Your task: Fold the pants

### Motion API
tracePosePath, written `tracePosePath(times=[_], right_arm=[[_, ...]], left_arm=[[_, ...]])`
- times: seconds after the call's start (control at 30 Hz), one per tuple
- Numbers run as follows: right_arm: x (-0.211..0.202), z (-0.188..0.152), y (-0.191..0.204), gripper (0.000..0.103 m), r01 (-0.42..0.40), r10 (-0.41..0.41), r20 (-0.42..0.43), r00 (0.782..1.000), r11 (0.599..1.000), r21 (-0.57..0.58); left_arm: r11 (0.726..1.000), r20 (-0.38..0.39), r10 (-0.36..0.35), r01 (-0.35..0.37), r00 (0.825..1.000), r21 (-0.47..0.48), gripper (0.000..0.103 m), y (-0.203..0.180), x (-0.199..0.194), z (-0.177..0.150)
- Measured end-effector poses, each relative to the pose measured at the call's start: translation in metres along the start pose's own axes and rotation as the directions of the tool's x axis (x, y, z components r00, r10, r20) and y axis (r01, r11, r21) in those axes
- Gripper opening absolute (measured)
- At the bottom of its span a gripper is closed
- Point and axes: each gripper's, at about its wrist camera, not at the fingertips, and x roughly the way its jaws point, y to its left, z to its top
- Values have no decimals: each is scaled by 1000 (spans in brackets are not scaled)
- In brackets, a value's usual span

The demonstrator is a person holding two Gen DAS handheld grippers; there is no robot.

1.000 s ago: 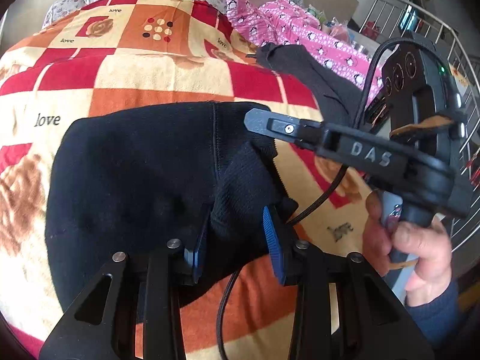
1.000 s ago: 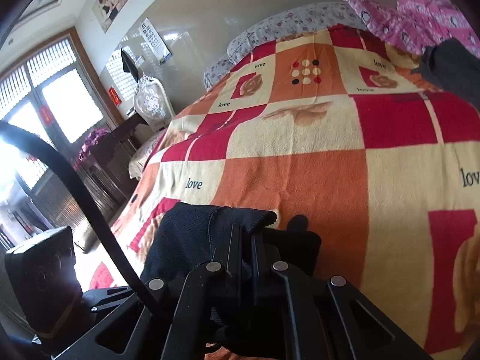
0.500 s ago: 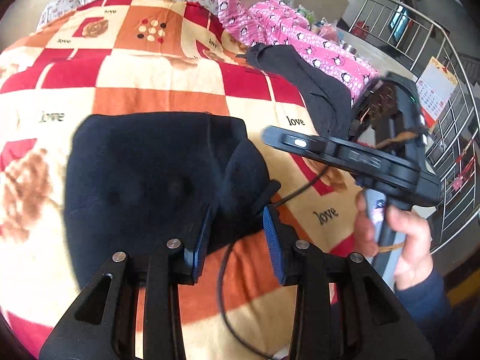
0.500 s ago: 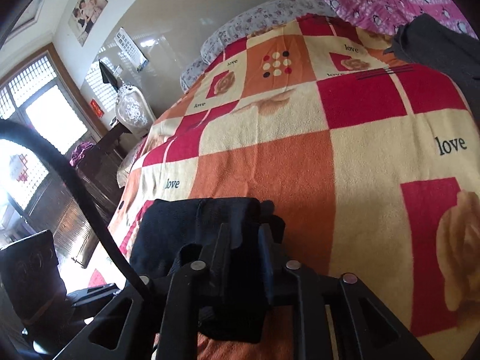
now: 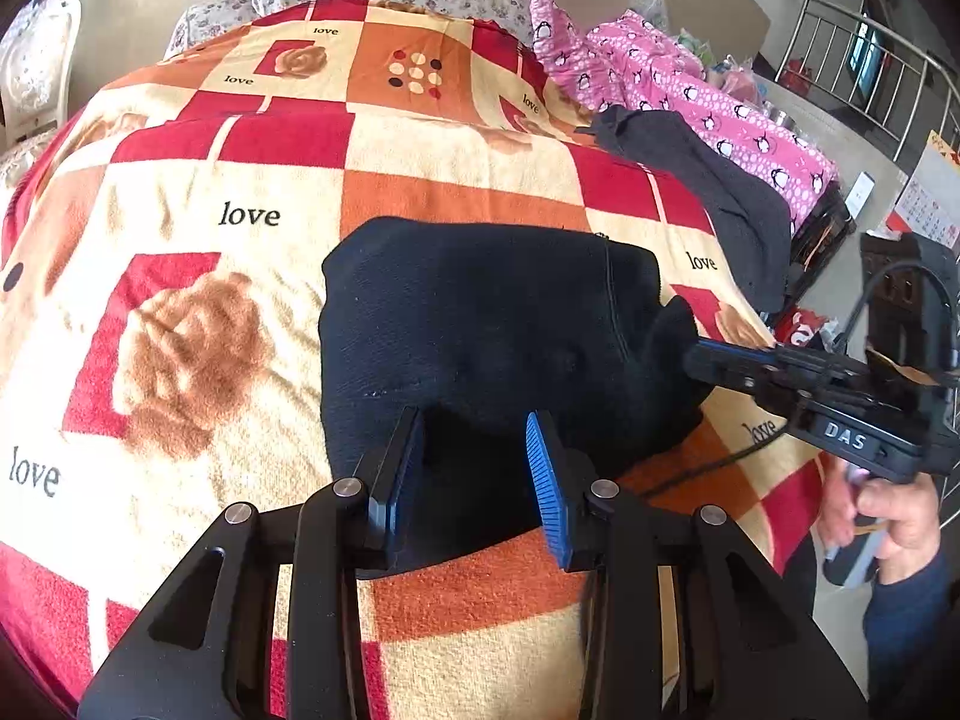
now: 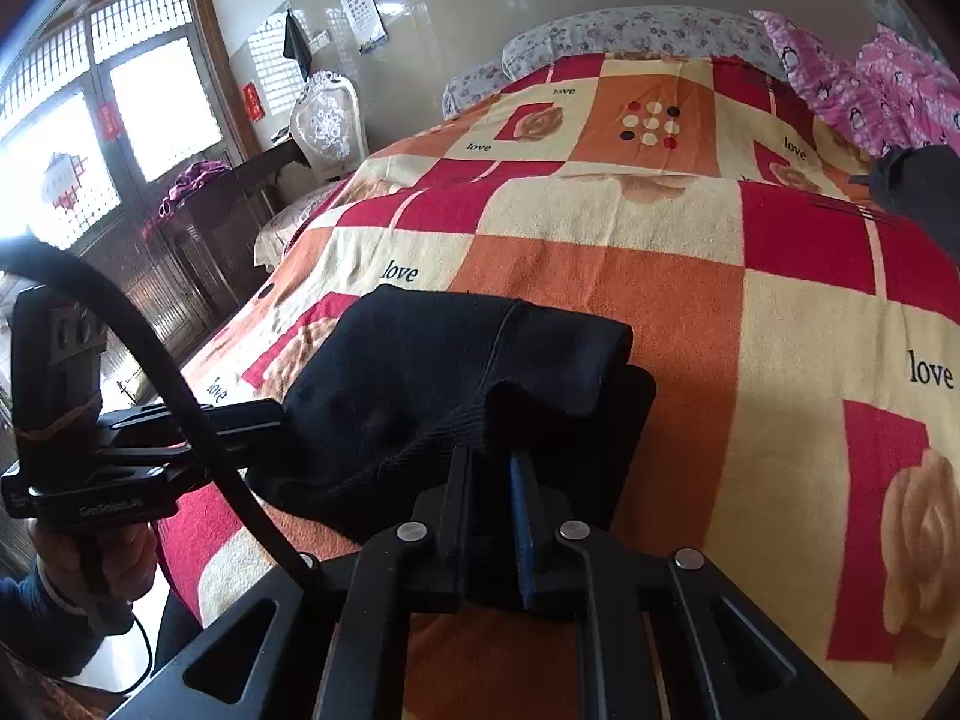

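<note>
The black pants (image 5: pixel 492 324) now sit further from the bed's near edge. Left gripper (image 5: pixel 474 474) grasps the hem; right gripper (image 6: pixel 489 516) is clenched, probably on cloth. Pull both evenly.

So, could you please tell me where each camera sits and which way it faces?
Left wrist view: on the left gripper, looking down over the folded black pants on the checked bed blanket; the right gripper and its hand show.
Right wrist view: on the right gripper, nearly closed, facing the window side; the left hand shows.
Both share pants and blanket.
</note>
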Motion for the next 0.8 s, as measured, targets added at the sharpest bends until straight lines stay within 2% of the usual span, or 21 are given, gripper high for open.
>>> tracePosePath(times=[0.1, 0.17, 0.23, 0.3, 0.33, 0.4, 0.43, 0.5, 0.53, 0.6, 0.67, 0.73, 0.8], right_arm=[[-1, -12, -9, 6, 67, -67, -43, 997, 998, 13], [4, -20, -15, 6, 84, -81, -64, 995, 996, 37], [-2, -19, -17, 6, 77, -75, -32, 997, 995, 65], [-14, -13, -18, 8, 63, -65, 22, 998, 994, 94], [-18, -8, -18, 13, 45, -49, 43, 998, 994, 98], [-16, 2, -15, 42, -9, 4, 52, 999, 996, 87], [-11, 6, -14, 61, -28, 24, 51, 998, 996, 81], [3, 12, -13, 63, -50, 49, 30, 998, 997, 60], [9, 13, -12, 61, -63, 62, 18, 998, 997, 54], [19, 16, -9, 38, -113, 113, 5, 994, 993, 40], [20, 17, -1, 18, -67, 68, 18, 998, 998, -9], [9, 14, 2, 7, -56, 57, 22, 998, 998, -24], [-4, 6, 4, 5, -35, 36, 22, 999, 998, -52]], left_arm=[[1000, 5, 28, -28, 1000, 13, 33, -2, 5, -2], [998, 11, 48, -48, 999, 32, 37, -6, 8, -2], [998, 14, 49, -49, 999, 39, 44, -8, 10, -1], [998, 17, 51, -52, 999, 43, 44, -9, 10, -1], [998, 17, 51, -52, 999, 44, 44, -8, 10, -1], [998, 16, 44, -44, 999, 34, 44, -7, 10, -1], [999, 15, 40, -41, 999, 29, 44, -7, 10, 0], [999, 14, 35, -35, 999, 25, 44, -6, 10, 0], [999, 14, 33, -34, 999, 24, 44, -6, 10, 0], [999, 10, 39, -39, 999, 23, 46, -5, 12, 0], [999, 7, 38, -38, 999, 19, 46, -4, 13, 1], [999, 9, 32, -32, 999, 13, 46, -3, 12, 0], [999, 11, 32, -32, 999, 16, 47, -3, 13, 0]])
